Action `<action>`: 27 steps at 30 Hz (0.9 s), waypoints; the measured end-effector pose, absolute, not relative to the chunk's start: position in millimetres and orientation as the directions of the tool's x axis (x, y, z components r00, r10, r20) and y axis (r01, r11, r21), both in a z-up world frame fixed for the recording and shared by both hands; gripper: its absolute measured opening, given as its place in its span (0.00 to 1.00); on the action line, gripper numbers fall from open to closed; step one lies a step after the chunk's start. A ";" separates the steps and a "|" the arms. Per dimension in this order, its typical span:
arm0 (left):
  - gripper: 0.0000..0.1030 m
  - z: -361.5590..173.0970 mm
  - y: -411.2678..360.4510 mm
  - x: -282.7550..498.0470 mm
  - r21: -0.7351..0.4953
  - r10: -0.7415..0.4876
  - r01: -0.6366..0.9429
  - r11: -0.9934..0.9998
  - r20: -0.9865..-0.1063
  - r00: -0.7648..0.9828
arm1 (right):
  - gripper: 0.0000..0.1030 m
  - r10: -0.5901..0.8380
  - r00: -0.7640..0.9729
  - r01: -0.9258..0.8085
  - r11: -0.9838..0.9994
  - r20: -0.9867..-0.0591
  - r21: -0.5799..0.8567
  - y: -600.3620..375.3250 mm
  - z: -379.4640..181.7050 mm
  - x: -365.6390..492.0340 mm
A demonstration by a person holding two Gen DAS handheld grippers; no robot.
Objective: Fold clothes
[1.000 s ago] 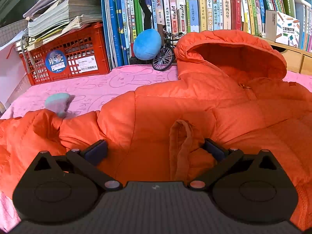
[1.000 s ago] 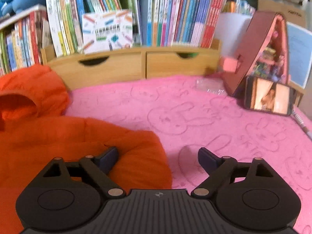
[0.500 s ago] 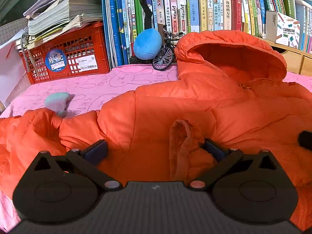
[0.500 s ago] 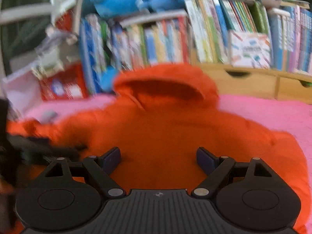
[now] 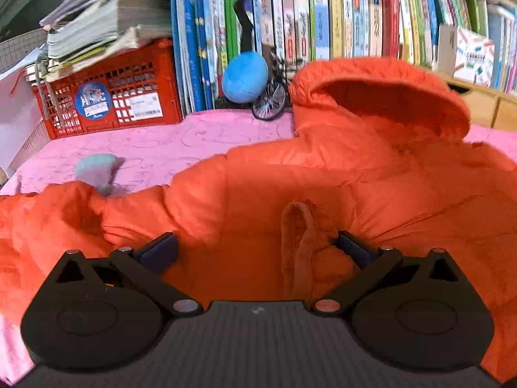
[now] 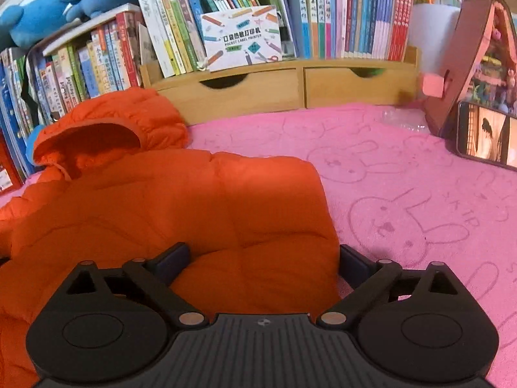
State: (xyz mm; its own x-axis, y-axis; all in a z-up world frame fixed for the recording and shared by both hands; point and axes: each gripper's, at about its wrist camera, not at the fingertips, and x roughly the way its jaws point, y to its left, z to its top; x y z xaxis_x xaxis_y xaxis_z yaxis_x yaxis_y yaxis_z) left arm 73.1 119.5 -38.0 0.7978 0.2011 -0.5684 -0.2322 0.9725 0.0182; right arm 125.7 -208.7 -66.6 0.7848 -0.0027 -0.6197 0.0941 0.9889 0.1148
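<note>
orange puffy jacket (image 5: 323,174) spread on pink mat (image 6: 404,177), hood far; left gripper (image 5: 255,245) & right gripper (image 6: 261,257) both wide apart over near padding w/ nothing pinched, so slick fill prob slips & bunches if grabbed shallow.

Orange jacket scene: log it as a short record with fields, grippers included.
garment: orange hooded puffer jacket, spread out, hood toward the books
surface: pink bunny-print cloth
left gripper: open, over the jacket's middle
right gripper: open, straddling the jacket's right edge
nearby: red crate, phone propped upright
</note>
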 end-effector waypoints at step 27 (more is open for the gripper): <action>0.93 -59.6 386.9 -16.0 -0.493 0.504 -0.723 0.484 -0.518 0.691 | 0.94 0.050 0.850 0.054 0.982 -0.525 0.182 -212.4 -57.5 110.7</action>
